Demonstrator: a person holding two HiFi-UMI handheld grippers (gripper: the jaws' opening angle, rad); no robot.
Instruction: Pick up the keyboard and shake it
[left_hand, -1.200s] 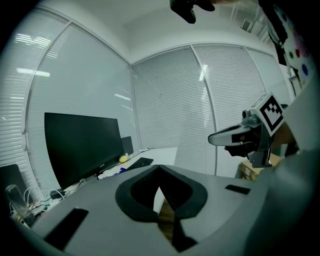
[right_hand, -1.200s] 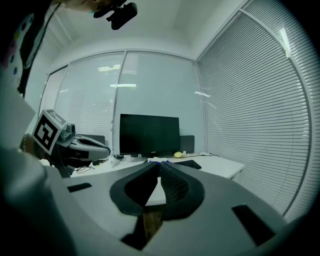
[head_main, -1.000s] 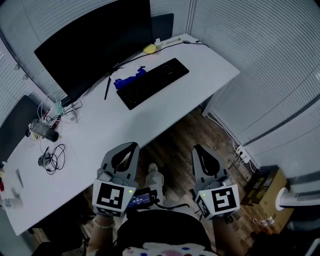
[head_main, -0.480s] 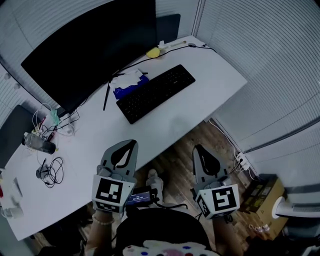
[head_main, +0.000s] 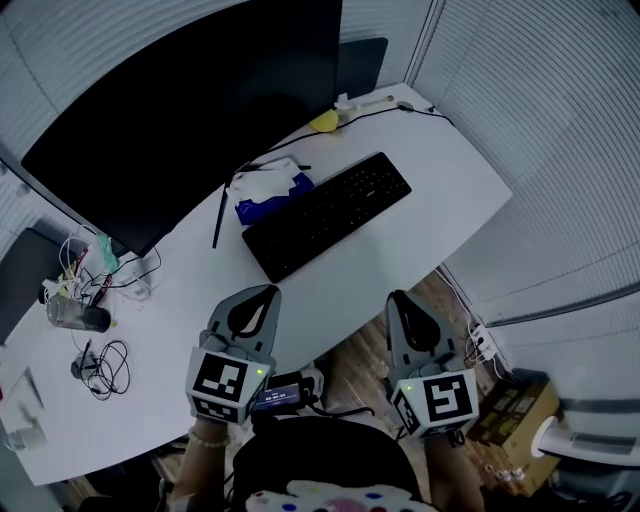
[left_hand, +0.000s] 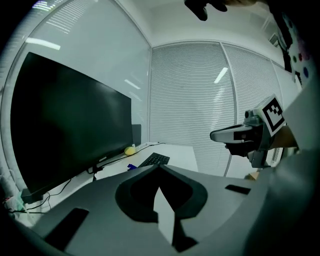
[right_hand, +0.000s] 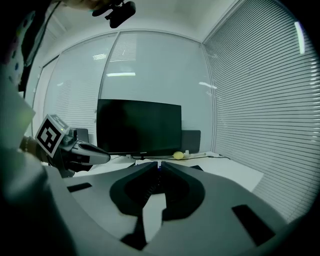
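Observation:
A black keyboard (head_main: 327, 214) lies slanted on the white desk (head_main: 200, 290), in front of the big dark monitor (head_main: 190, 110). It also shows small and far off in the left gripper view, keyboard (left_hand: 154, 159). My left gripper (head_main: 262, 292) hovers over the desk's near edge, shut and empty. My right gripper (head_main: 397, 298) is held beside the desk edge over the wooden floor, also shut with nothing in it. Both stay well short of the keyboard. In the right gripper view the right gripper (right_hand: 159, 163) has its jaws closed together; the left gripper (right_hand: 70, 150) appears at its left.
A blue and white packet (head_main: 268, 190) lies just behind the keyboard. A yellow object (head_main: 324, 121) and a cable sit at the desk's far corner. Coiled wires (head_main: 100, 360) and a clear cup (head_main: 75, 317) clutter the left end. A power strip (head_main: 480, 345) lies on the floor.
The view has shifted so the desk and keyboard sit lower and nearer the grippers. Both grippers are a little closer to the desk edge; their jaws stay shut.

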